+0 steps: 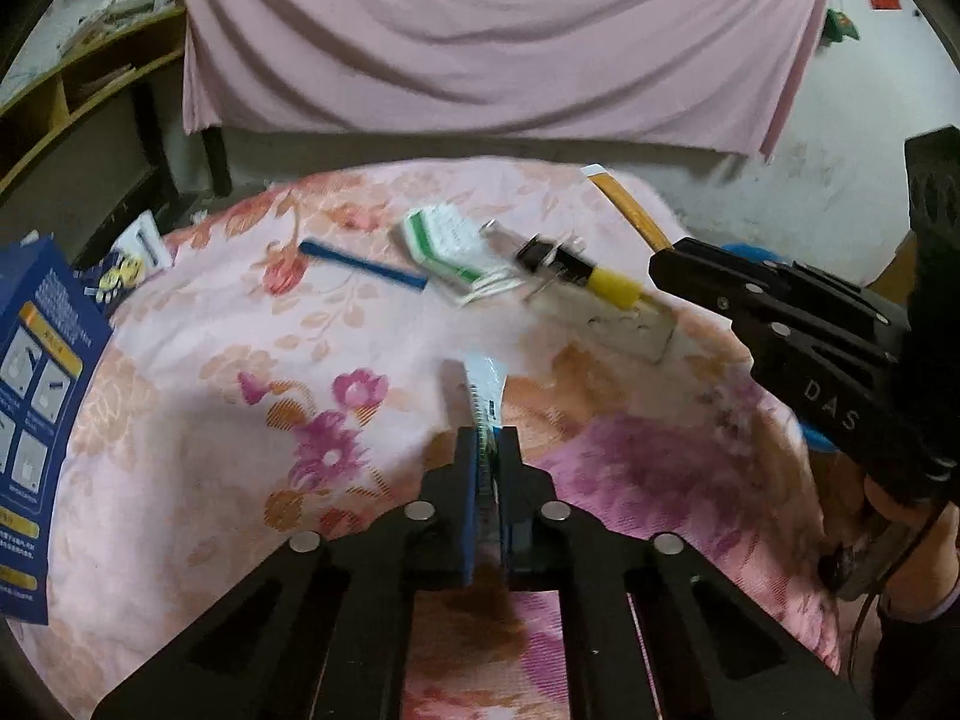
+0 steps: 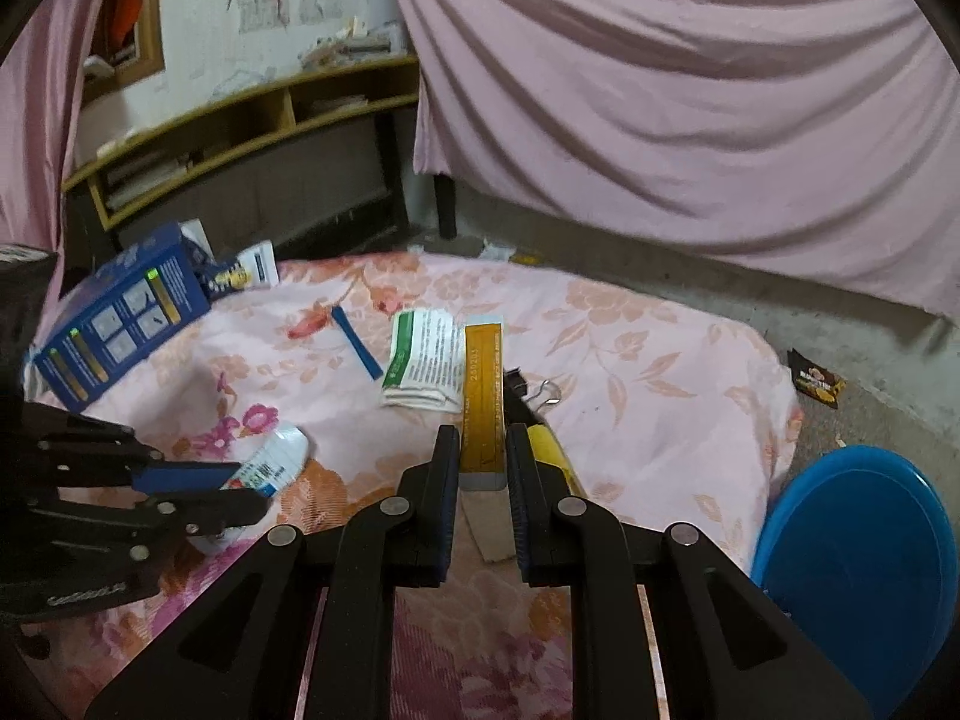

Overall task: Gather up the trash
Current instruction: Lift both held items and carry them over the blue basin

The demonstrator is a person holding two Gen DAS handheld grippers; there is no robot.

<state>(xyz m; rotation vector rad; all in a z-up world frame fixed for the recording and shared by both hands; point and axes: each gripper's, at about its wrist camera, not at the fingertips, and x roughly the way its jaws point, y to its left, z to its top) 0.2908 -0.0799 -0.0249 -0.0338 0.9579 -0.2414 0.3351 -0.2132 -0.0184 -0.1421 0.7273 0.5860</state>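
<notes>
**Both grippers clamped on trash above the floral cloth**

Now the left gripper (image 1: 487, 441) has its pads pressed flat against a thin white-and-blue wrapper (image 1: 487, 387), which stands edge-on between the fingers and sticks out past the tips. From the right wrist view the same wrapper (image 2: 273, 462) juts out sideways from the blue pads, over the cloth (image 2: 660, 372).

The right gripper (image 2: 483, 444) is closed on a narrow yellow box (image 2: 482, 396). The box runs lengthwise between the two fingers; its far end reaches well beyond the tips and its near end lies just inside them.

Left on the cloth, ahead of both grippers: a green-and-white packet (image 2: 426, 363), a blue strip (image 2: 357, 343) beside it, and a binder clip (image 2: 540, 387) near the packet. A dark blue box (image 2: 120, 321) lies at the cloth's far left edge. A blue bin (image 2: 858, 564) stands to the right, below the cloth's edge.
</notes>
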